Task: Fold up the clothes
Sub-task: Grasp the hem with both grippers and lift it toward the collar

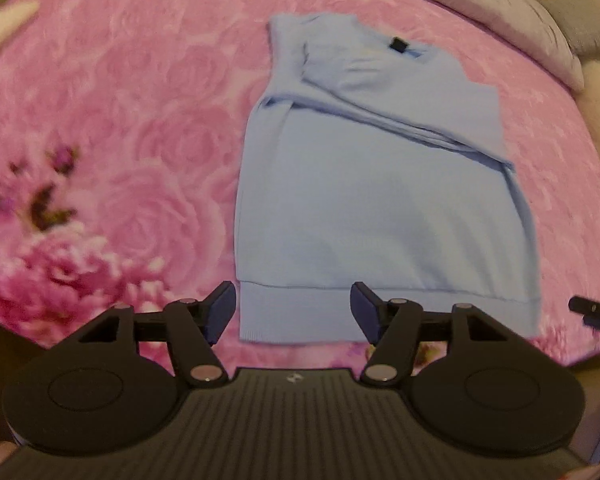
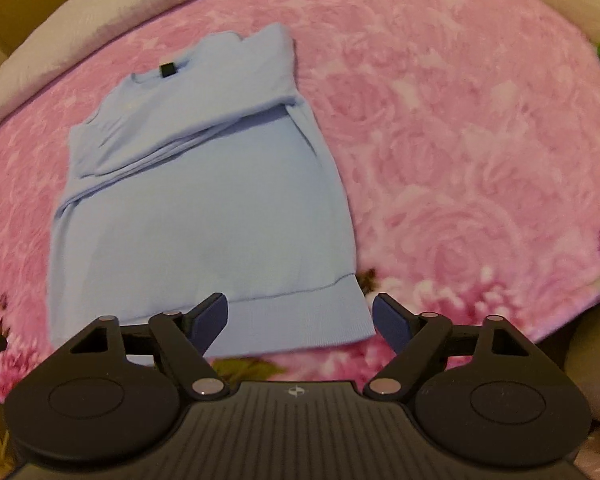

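In the left wrist view the left gripper (image 1: pixel 293 312) fills the bottom of the frame, its jaws standing moderately apart with nothing pinched between them; behind the gap lies the lower left corner of the ribbed hem of a light blue sweater (image 1: pixel 380 200). At the right edge of that view, low down, a dark bit of the other gripper pokes in. In the right wrist view the right gripper (image 2: pixel 300 318) sits at the bottom, its jaws spread wide and empty, framing the lower right corner of the same hem. The sweater lies flat on a pink rose-patterned blanket (image 2: pixel 460 140), hem nearest, its sleeves folded across the chest, a small black label (image 2: pixel 167 69) at the neckline farthest away. Beyond the blanket's far edge lies a pale grey pillow (image 1: pixel 500 8).
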The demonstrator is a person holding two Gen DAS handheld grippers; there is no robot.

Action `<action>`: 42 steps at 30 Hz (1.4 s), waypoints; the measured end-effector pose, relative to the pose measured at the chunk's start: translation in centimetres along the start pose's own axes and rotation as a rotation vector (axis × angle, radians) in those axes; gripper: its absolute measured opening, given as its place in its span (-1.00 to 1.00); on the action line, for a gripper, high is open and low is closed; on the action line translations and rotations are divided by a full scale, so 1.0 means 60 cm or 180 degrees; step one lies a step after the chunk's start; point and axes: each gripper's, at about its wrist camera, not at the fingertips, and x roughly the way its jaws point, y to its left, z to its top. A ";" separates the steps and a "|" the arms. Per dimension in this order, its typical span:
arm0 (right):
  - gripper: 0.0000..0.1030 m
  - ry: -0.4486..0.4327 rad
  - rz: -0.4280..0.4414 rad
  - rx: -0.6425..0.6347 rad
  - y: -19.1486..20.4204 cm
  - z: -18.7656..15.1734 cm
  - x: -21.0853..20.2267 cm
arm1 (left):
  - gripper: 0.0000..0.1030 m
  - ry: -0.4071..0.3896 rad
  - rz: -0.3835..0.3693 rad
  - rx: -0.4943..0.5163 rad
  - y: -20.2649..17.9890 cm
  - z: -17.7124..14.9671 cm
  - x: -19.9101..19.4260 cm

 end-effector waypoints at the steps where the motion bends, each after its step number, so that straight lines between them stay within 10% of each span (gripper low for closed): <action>1: 0.58 -0.0075 0.0078 0.0039 -0.011 -0.006 0.015 | 0.02 -0.0018 -0.0044 -0.0062 0.013 -0.003 0.023; 5: 0.51 -0.0379 0.0488 0.0181 -0.059 -0.030 0.065 | -0.33 -0.0085 -0.0218 -0.0323 0.064 -0.024 0.097; 19: 0.42 -0.1202 0.1003 0.0672 -0.162 -0.142 0.076 | -0.27 -0.0570 -0.1386 -0.0707 0.185 -0.098 0.132; 26: 0.22 -0.1073 0.1220 0.1259 -0.185 -0.158 0.067 | -0.26 -0.0550 -0.1677 -0.0849 0.194 -0.093 0.143; 37: -0.09 -0.0603 0.1442 0.0978 -0.209 -0.050 0.175 | 0.08 -0.0605 -0.1872 -0.1022 0.181 -0.080 0.166; 42: -0.28 -0.0493 0.1668 0.0948 -0.213 -0.031 0.209 | -0.25 -0.0545 -0.1936 -0.0977 0.172 -0.079 0.177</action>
